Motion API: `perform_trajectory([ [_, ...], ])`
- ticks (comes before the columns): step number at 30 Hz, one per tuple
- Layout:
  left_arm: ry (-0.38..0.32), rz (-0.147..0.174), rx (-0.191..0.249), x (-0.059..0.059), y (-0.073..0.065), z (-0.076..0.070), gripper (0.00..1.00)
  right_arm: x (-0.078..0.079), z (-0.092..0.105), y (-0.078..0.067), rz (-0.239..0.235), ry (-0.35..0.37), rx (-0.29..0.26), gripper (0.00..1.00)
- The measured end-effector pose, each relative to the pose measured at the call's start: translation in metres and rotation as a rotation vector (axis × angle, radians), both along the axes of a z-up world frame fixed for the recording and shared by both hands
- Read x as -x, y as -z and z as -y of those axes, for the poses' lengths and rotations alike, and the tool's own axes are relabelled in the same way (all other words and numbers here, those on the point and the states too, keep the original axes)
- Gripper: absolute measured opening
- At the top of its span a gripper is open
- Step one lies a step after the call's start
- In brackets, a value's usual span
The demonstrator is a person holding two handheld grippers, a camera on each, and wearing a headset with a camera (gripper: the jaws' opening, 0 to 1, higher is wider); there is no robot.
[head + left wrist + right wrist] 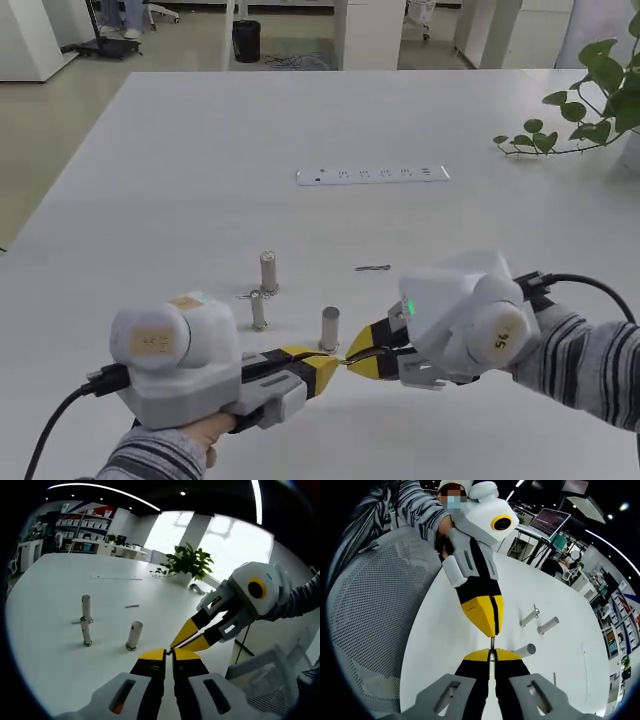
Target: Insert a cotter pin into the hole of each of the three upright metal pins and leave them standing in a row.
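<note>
Three upright metal pins stand on the white table point(180, 180): a back pin point(268, 271), a left pin point(259, 309) with a cotter pin point(247, 295) through it, and a front pin point(329, 328). My left gripper point(328, 366) and right gripper point(357, 364) meet tip to tip just in front of the front pin point(133, 635). Both are shut on one small cotter pin point(492, 643) held between them. Another cotter pin point(372, 268) lies loose on the table behind, to the right of the back pin.
A white power strip point(373, 175) lies across the middle of the table. A leafy plant point(590, 100) reaches in at the far right. A grey mesh chair point(375, 605) stands at the near table edge.
</note>
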State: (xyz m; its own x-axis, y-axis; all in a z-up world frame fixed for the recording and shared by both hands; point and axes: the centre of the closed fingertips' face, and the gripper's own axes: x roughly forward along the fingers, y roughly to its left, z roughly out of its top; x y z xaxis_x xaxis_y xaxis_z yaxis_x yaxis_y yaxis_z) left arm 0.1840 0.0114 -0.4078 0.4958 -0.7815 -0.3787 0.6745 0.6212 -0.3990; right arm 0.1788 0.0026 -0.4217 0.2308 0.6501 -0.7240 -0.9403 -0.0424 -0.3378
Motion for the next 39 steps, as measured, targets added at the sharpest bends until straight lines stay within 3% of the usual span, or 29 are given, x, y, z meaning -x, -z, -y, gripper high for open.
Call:
perform_trajectory([
  [11, 0.052, 0.014, -0.006, 0.006, -0.001, 0.002, 0.00, -0.001, 0.001, 0.000, 0.002, 0.026, -0.006, 0.00],
  [15, 0.097, 0.056, -0.009, 0.009, -0.006, 0.004, 0.00, -0.006, 0.006, 0.003, -0.008, 0.054, 0.004, 0.04],
  [24, 0.202, 0.133, -0.079, 0.016, -0.003, 0.005, 0.00, 0.001, 0.006, 0.005, -0.040, 0.038, 0.002, 0.00],
  [31, 0.260, 0.164, -0.113, 0.019, -0.001, 0.002, 0.00, 0.005, 0.004, 0.007, -0.057, 0.015, 0.011, 0.00],
  [39, 0.263, 0.202, -0.151, 0.016, 0.002, 0.000, 0.00, 0.004, 0.002, 0.008, -0.039, -0.010, 0.040, 0.00],
])
